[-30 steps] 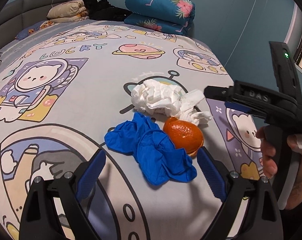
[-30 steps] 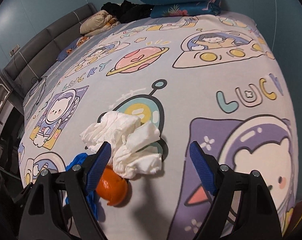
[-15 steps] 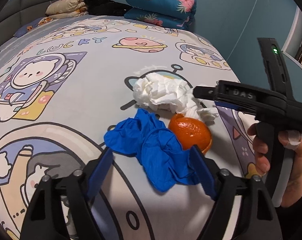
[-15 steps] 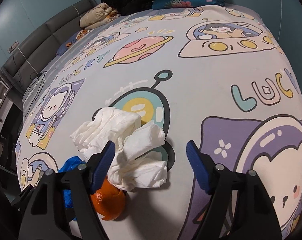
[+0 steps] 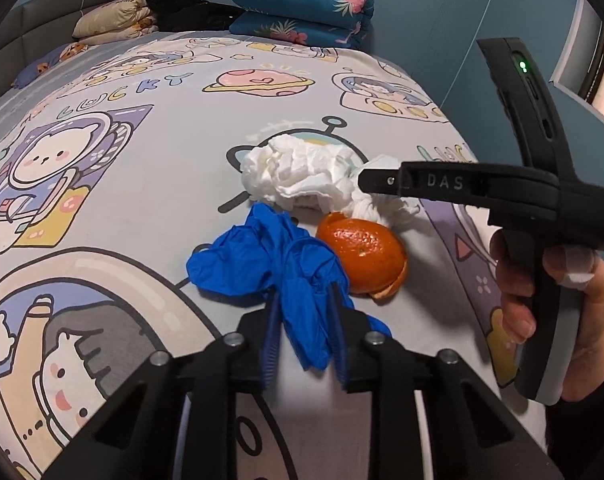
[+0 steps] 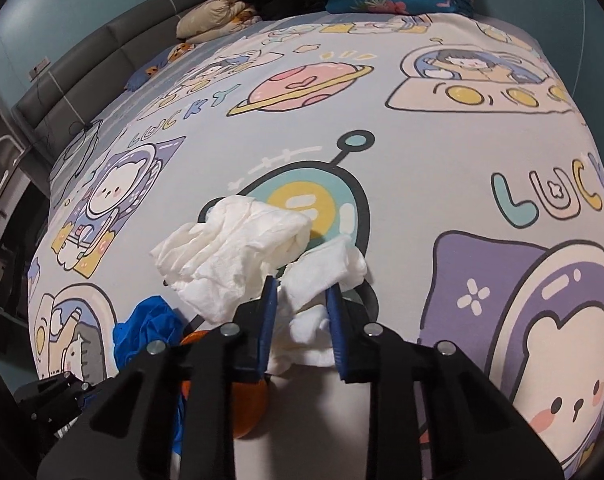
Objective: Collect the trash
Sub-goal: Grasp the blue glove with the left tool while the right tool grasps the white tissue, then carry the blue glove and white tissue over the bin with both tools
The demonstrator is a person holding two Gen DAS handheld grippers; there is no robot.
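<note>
A crumpled blue glove (image 5: 274, 264) lies on the cartoon-print bedsheet (image 5: 114, 200). My left gripper (image 5: 304, 308) is closing, its blue pads pressing the glove's near end between them. Beside the glove sits an orange peel (image 5: 362, 254), and behind it a wad of white tissue (image 5: 302, 176). My right gripper (image 6: 302, 292) is closing too, its pads pinching the near part of the white tissue (image 6: 238, 248). In the left wrist view the right gripper's black body reaches in from the right onto the tissue, held by a hand (image 5: 582, 300). The blue glove (image 6: 150, 328) shows at lower left in the right wrist view.
Folded blue floral quilts (image 5: 302, 4), beige pillows (image 5: 114, 20) and dark clothes (image 5: 182, 4) are stacked at the bed's far end. A grey padded headboard (image 6: 102, 60) runs along the left. The bed's right edge drops off beside the blue wall (image 5: 442, 40).
Both grippers have gone from wide open to closed: the left onto the blue glove, the right onto the white tissue. The right gripper has come down a little toward the tissue.
</note>
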